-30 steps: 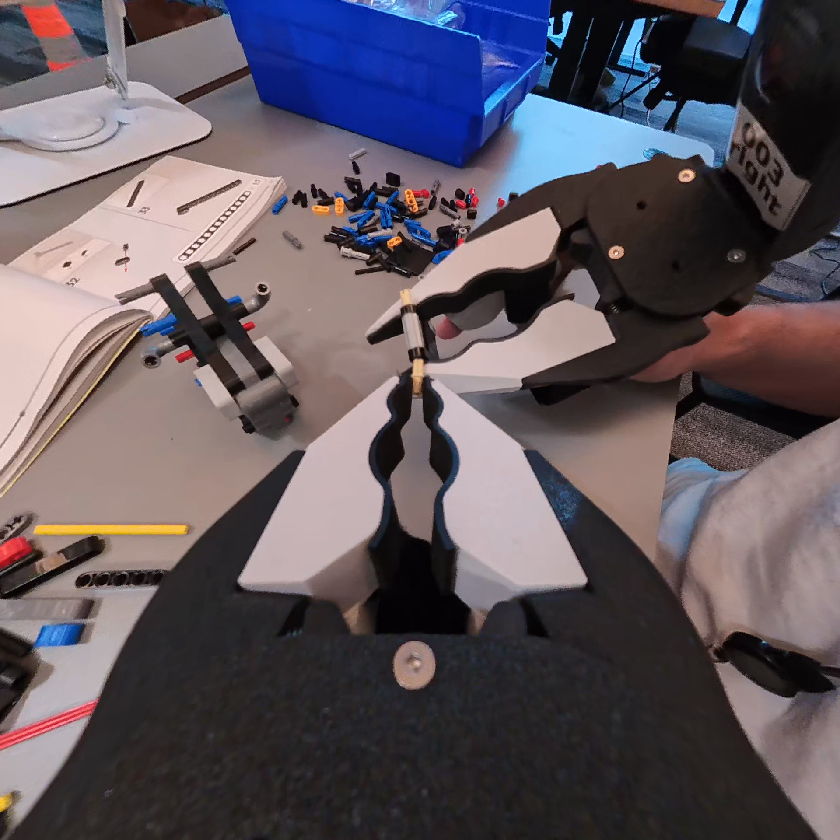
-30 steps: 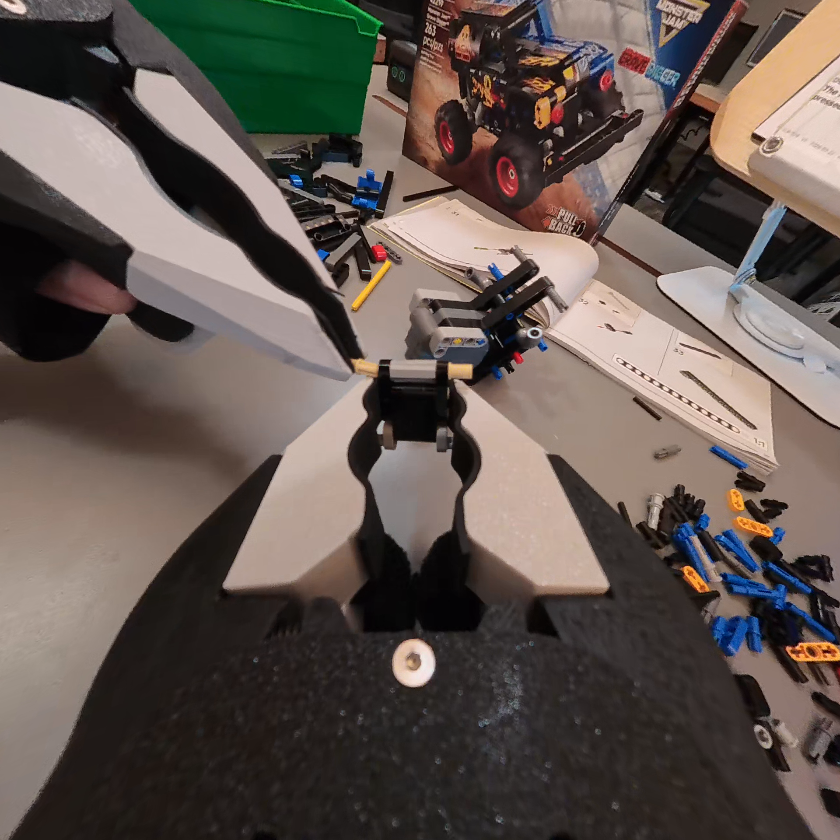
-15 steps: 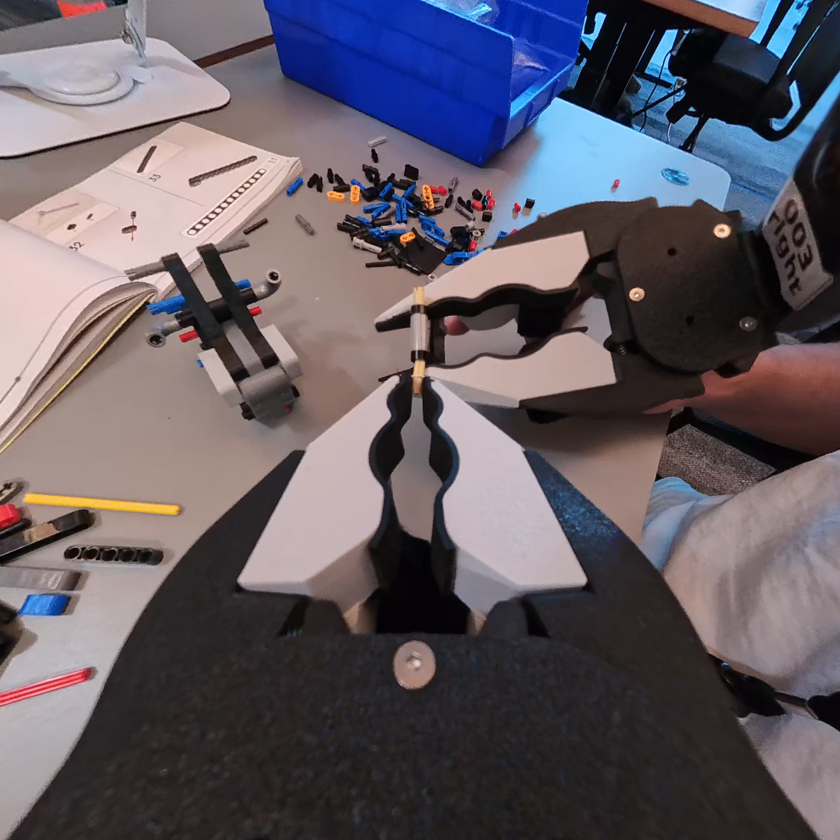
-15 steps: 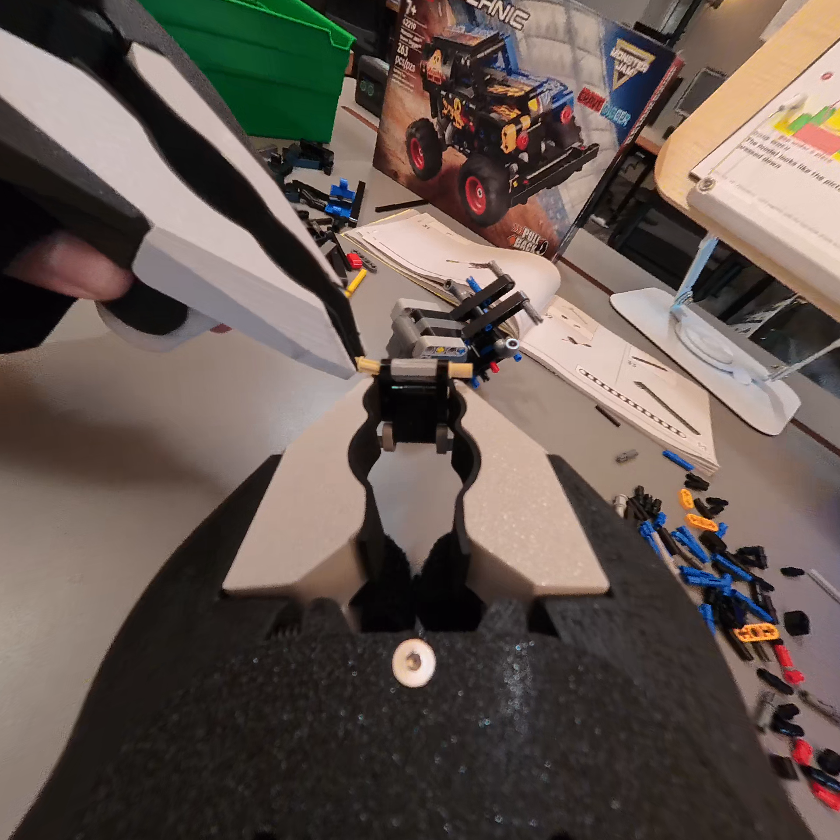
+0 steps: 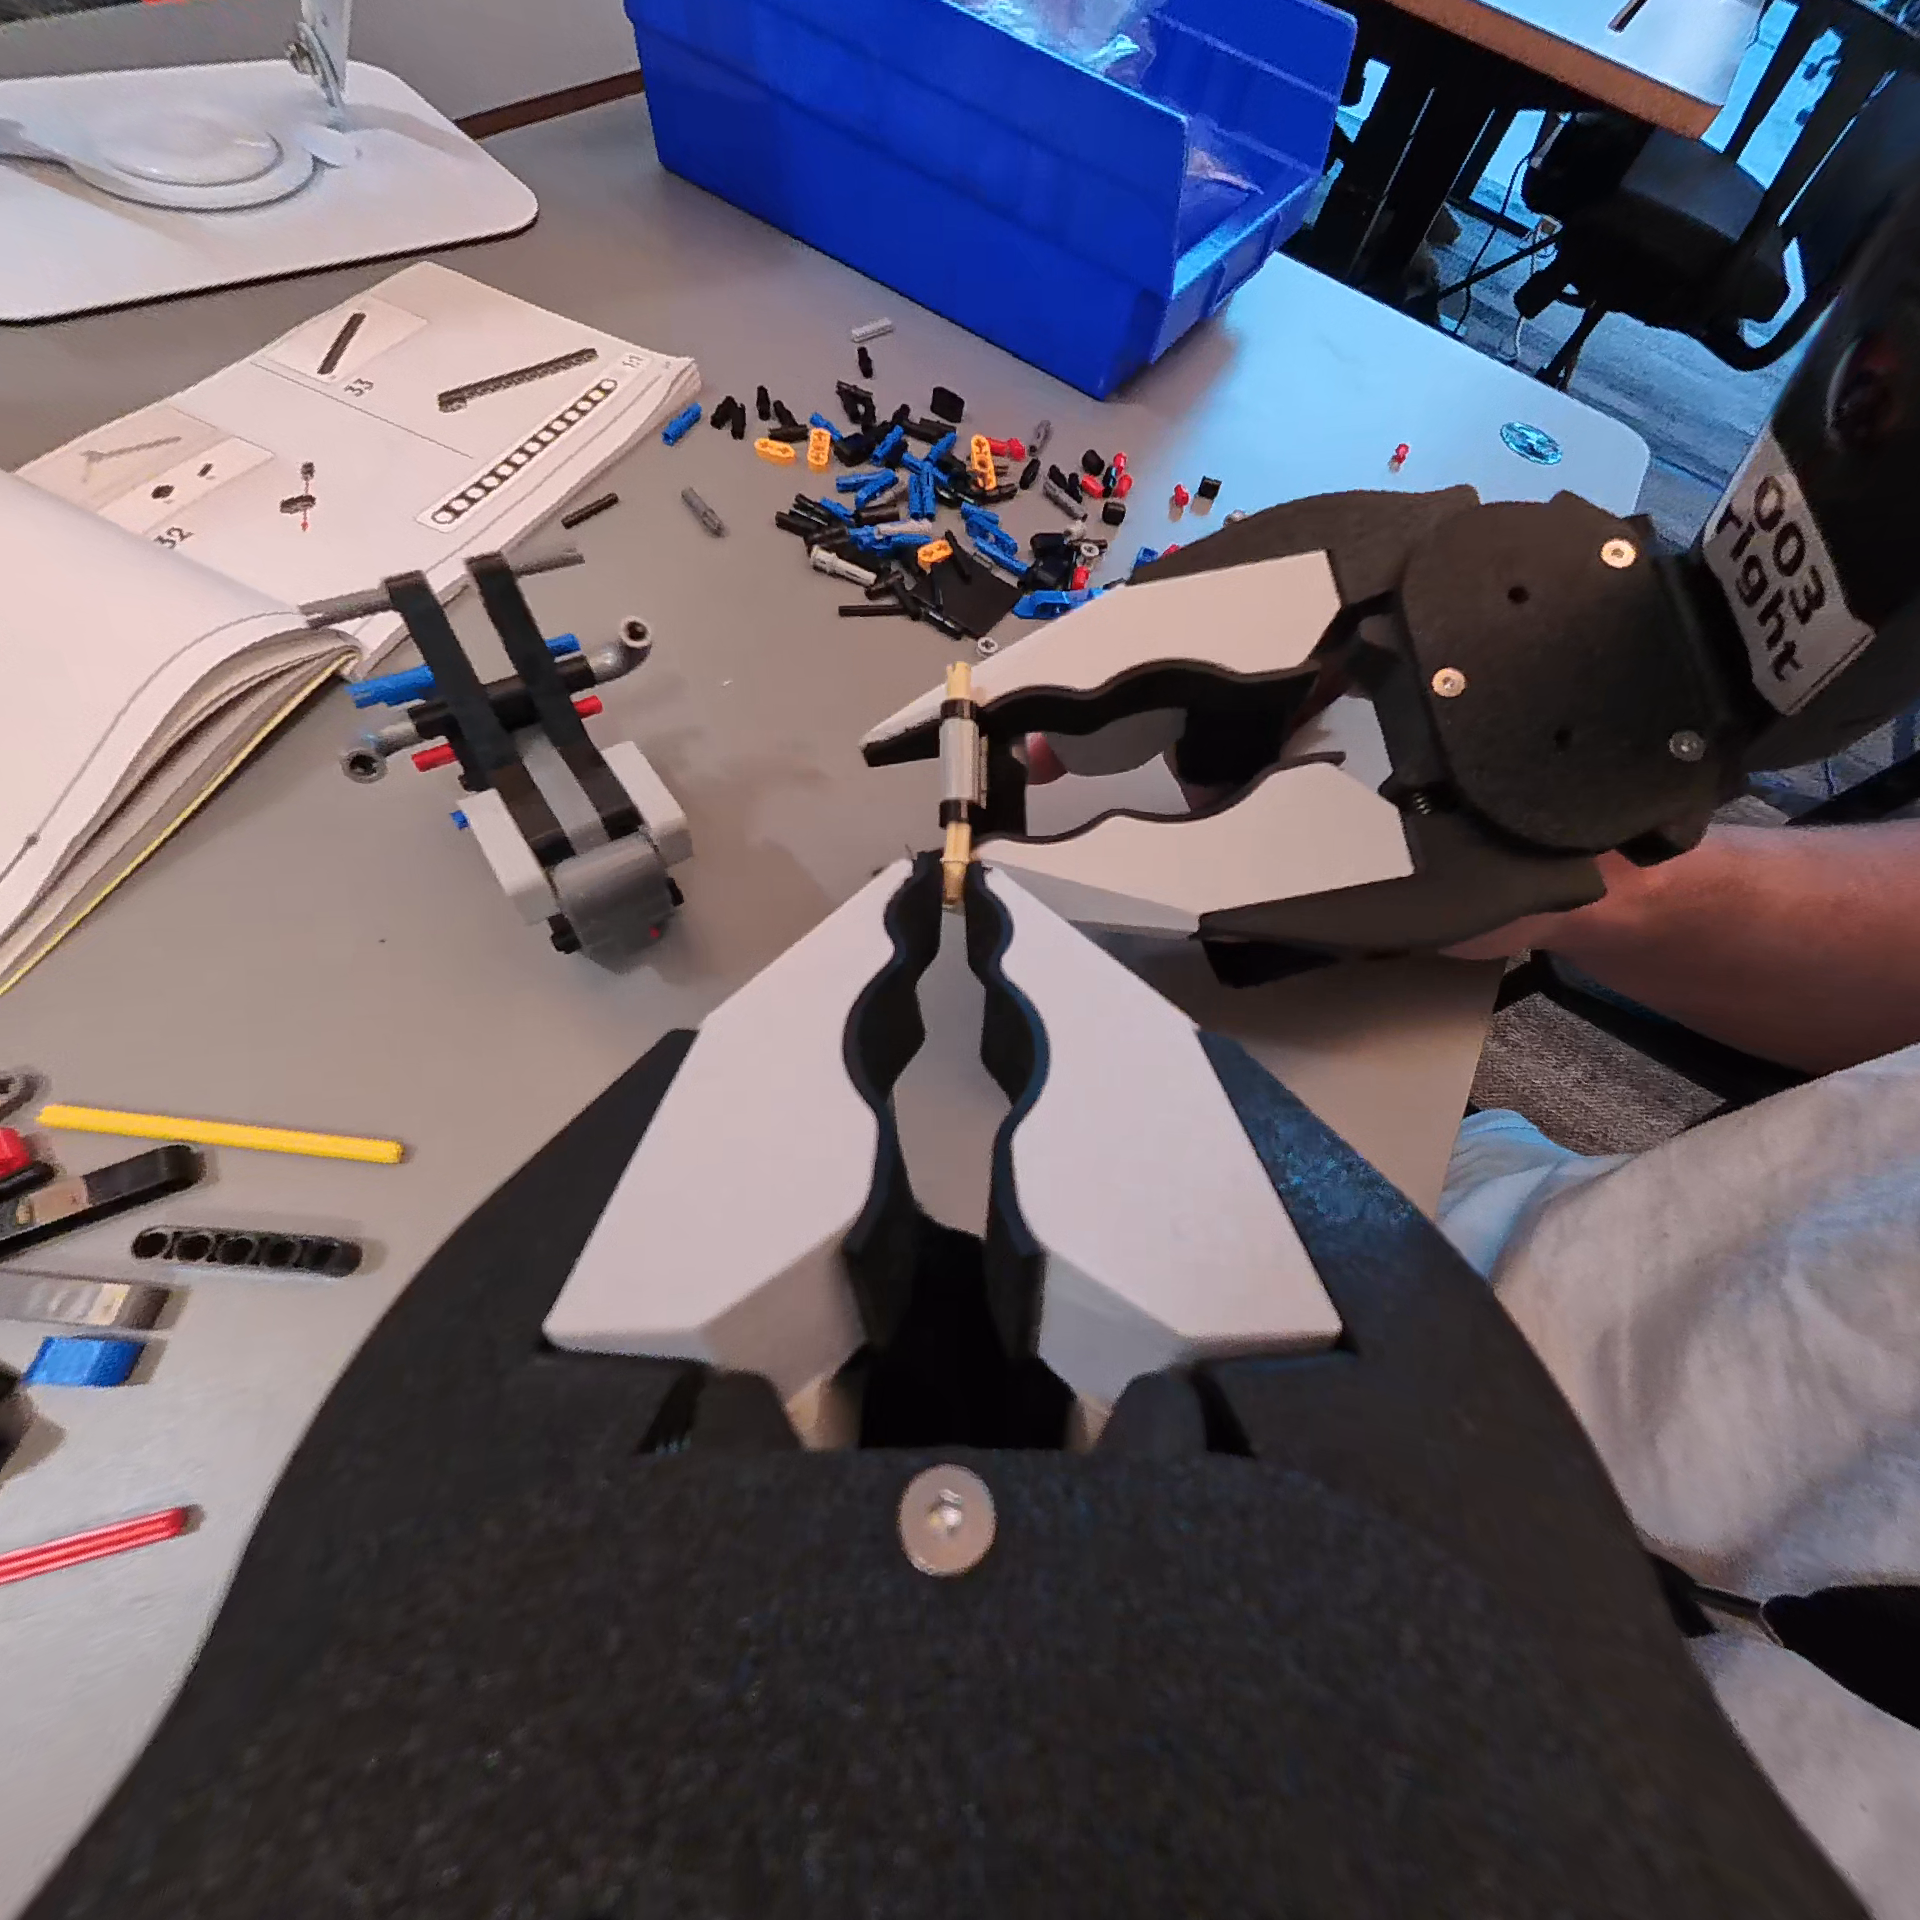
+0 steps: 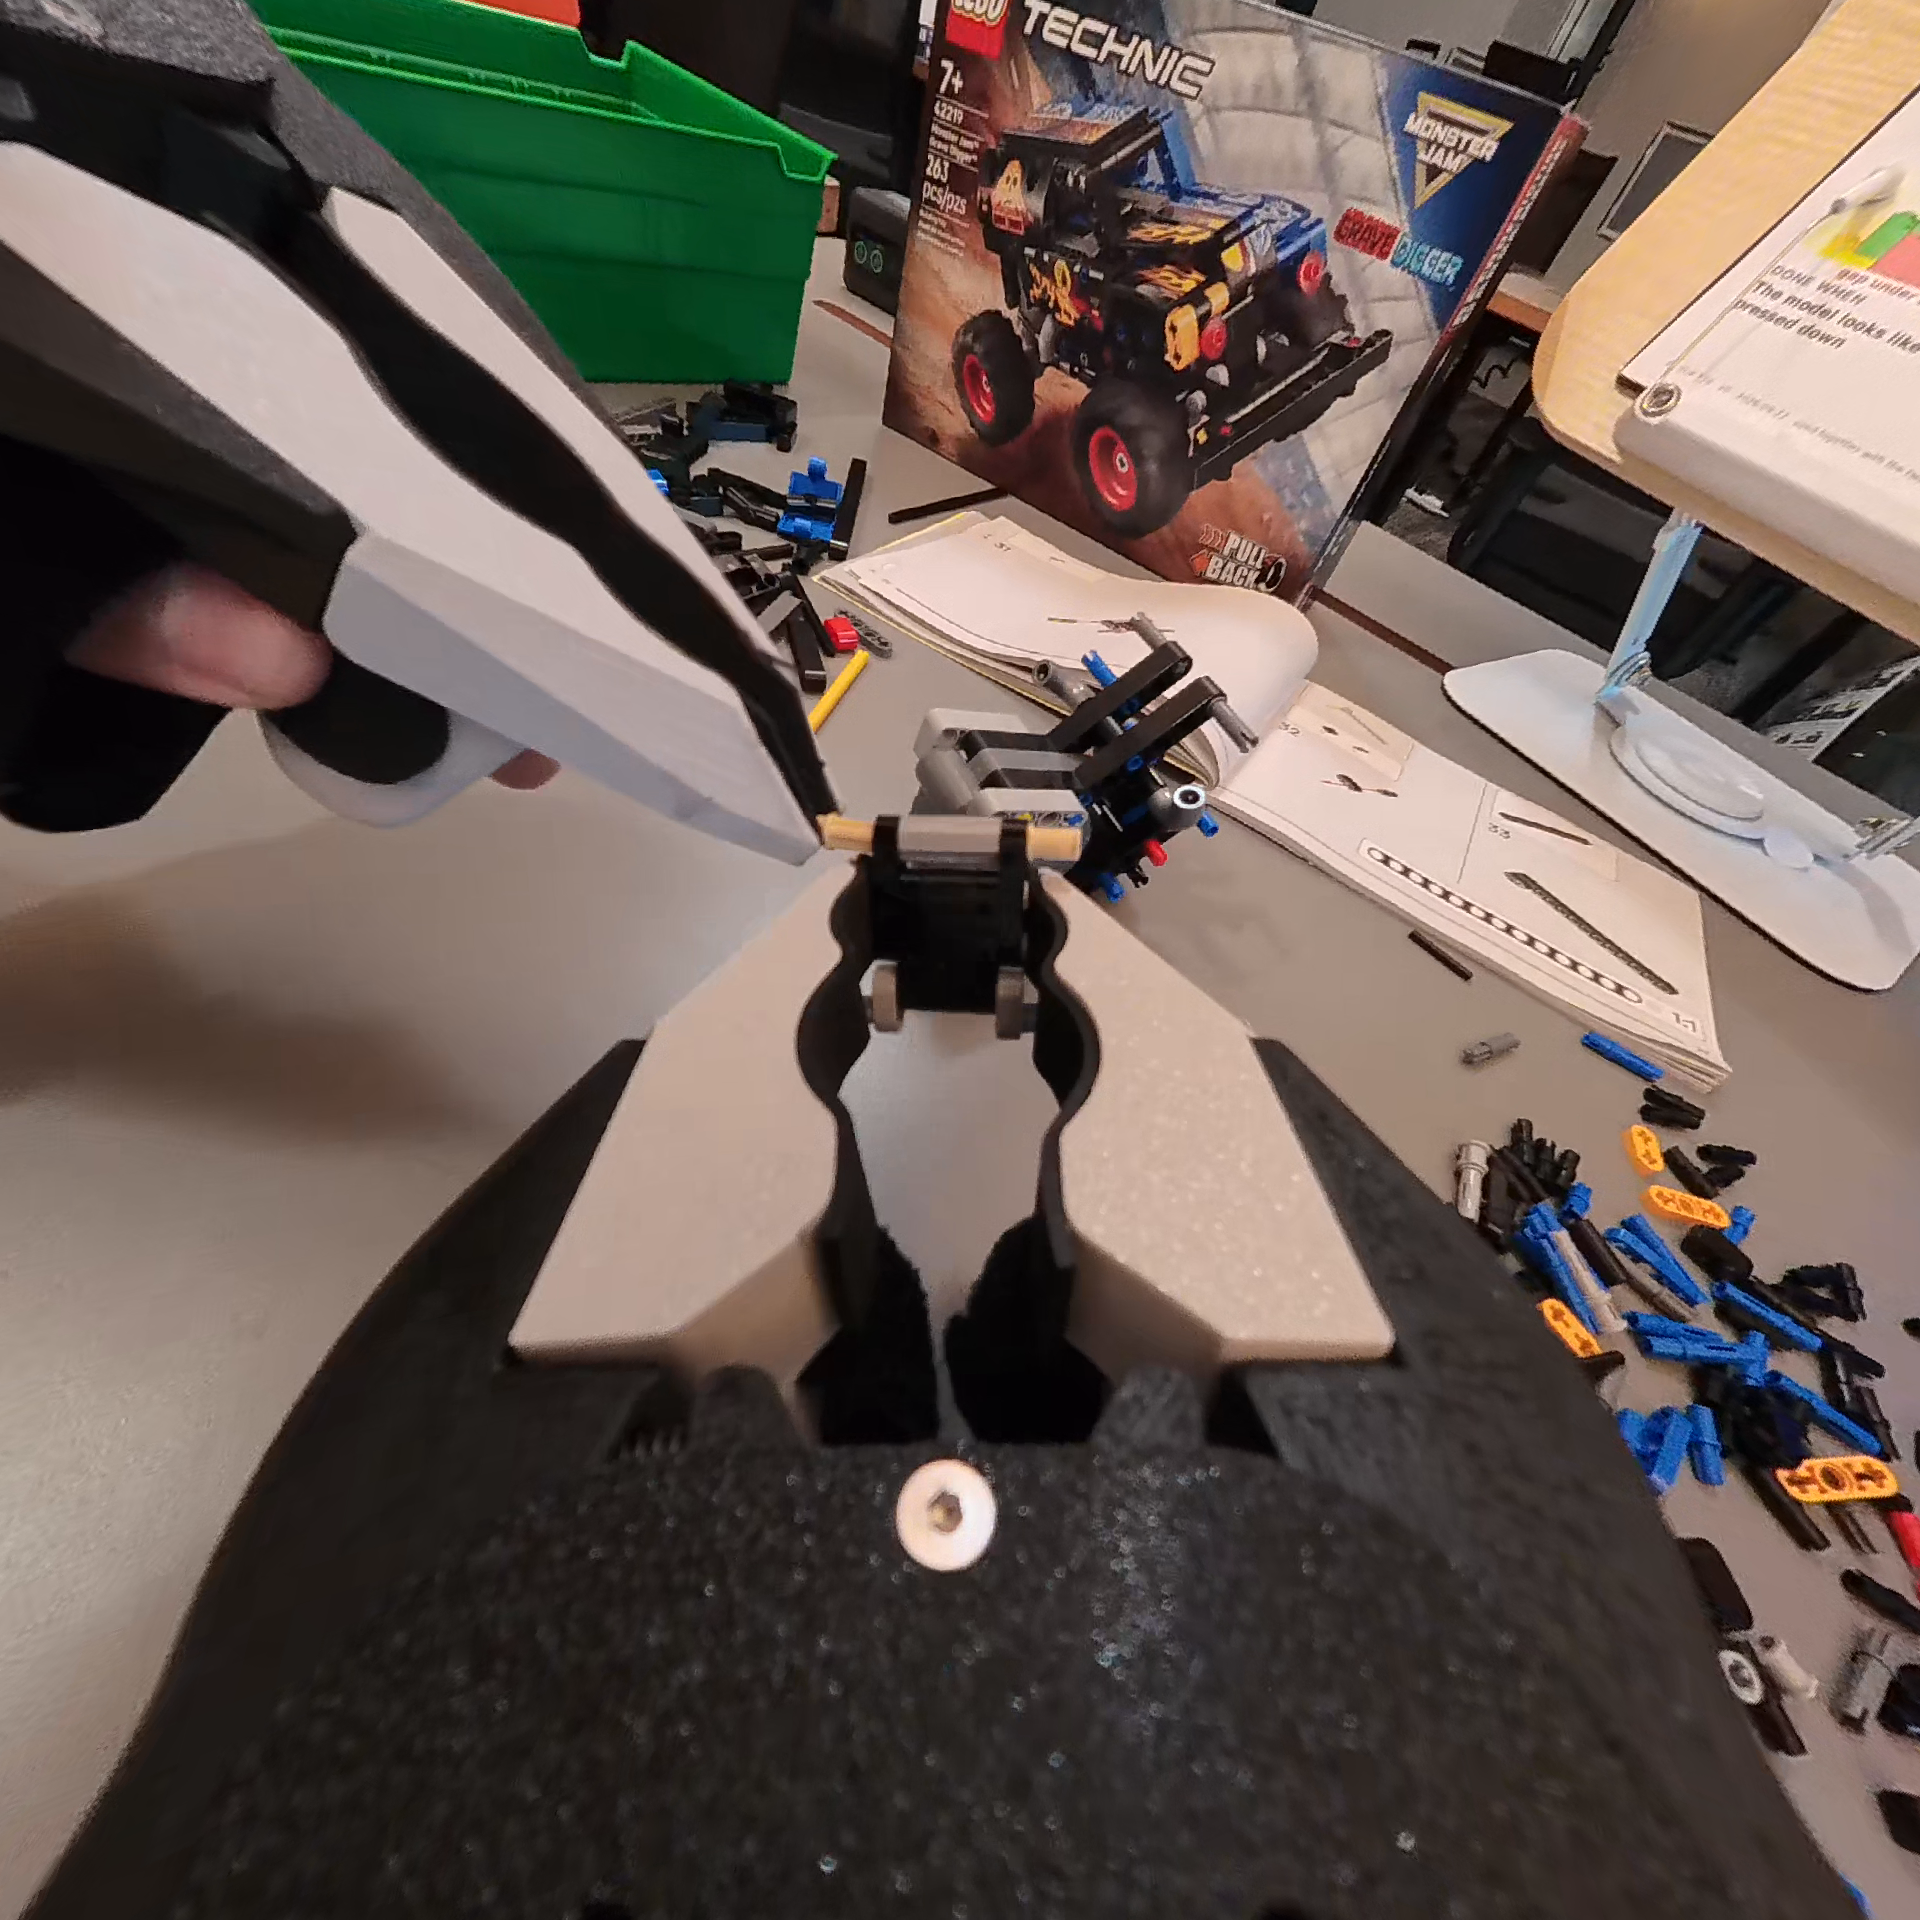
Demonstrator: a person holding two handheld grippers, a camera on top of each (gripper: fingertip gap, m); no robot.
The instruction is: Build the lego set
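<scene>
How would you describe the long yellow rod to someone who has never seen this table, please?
Start at the open instruction booklet on the grey table in the left wrist view, then look toward the near left edge. The yellow rod lies flat above a black holed beam. It is the only plain, thin yellow stick there.

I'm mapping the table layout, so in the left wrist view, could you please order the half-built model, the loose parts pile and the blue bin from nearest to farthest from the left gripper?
1. The half-built model, ahead and left of the left gripper.
2. The loose parts pile, farther ahead, slightly right.
3. The blue bin, at the table's far edge.
</scene>
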